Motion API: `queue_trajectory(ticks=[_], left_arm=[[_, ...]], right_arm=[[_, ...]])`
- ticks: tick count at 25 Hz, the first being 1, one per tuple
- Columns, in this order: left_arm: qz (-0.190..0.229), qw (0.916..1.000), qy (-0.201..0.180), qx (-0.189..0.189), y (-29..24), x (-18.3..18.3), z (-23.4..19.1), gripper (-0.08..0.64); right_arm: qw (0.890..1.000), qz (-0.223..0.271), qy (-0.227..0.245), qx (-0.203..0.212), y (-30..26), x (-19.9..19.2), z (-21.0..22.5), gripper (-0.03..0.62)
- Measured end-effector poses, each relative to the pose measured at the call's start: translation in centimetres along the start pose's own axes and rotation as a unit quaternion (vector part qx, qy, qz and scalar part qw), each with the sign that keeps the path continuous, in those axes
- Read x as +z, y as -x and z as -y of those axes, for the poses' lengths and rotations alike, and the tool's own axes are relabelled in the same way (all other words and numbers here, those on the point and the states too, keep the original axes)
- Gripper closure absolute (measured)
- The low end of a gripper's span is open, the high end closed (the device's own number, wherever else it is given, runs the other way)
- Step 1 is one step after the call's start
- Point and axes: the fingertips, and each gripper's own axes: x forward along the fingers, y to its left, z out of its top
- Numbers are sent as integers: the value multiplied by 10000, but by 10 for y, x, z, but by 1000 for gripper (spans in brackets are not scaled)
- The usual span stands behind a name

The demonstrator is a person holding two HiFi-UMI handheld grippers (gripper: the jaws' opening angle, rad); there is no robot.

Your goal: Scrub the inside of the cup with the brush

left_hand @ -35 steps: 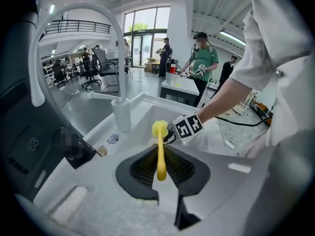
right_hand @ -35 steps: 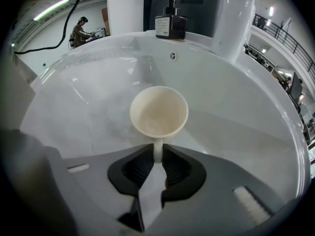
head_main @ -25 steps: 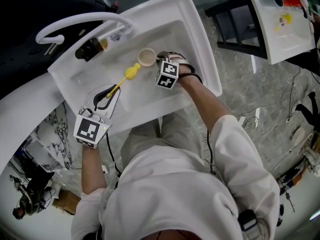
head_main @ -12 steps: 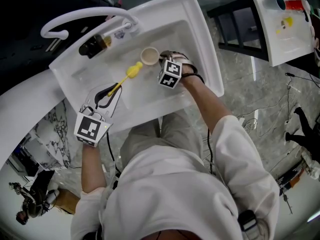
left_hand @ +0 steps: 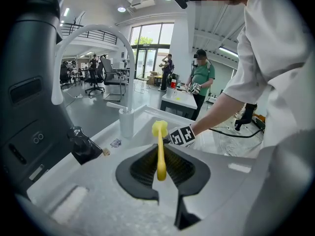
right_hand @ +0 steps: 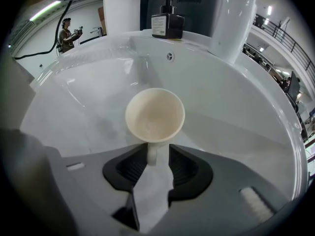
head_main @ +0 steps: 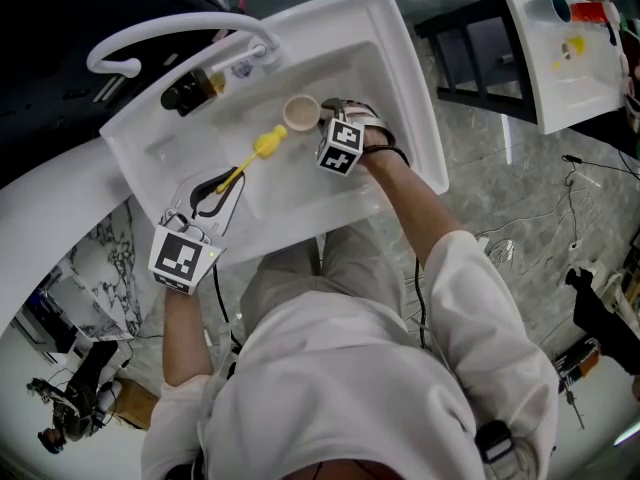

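A cream cup stands upright in the white sink, its mouth open and empty in the right gripper view. My right gripper is at its right side. Its jaws are opening, with the cup's handle between them near the left pad and a gap on the right. My left gripper is at the sink's near left, shut on the thin handle of the yellow brush. The brush head points toward the cup, a short way from it.
A white curved faucet arches over the sink's far side. A dark soap bottle stands beside it, also on the back rim. A black stool and a second white basin are at the right.
The head view shifted a little. Cup, brush and both grippers keep their places in the sink.
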Motion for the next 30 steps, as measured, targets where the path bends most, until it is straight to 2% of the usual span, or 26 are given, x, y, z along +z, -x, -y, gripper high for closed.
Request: queue_trajectory(ticks=[5, 16, 22, 30], left_arm=[[12, 10000, -2, 7, 2, 0, 1, 518], [88, 9999, 10, 84, 5, 2, 2, 518], [139, 9999, 26, 97, 6, 5, 2, 518], [228, 9996, 72, 123, 10, 12, -1, 518]], right_arm=[[9997, -68, 95, 223, 0, -4, -8, 417], [9996, -11, 156, 256, 10, -5, -8, 403], [9989, 340, 120, 296, 27, 3, -7, 387], [9932, 1144, -202, 75, 75, 25, 7, 388]])
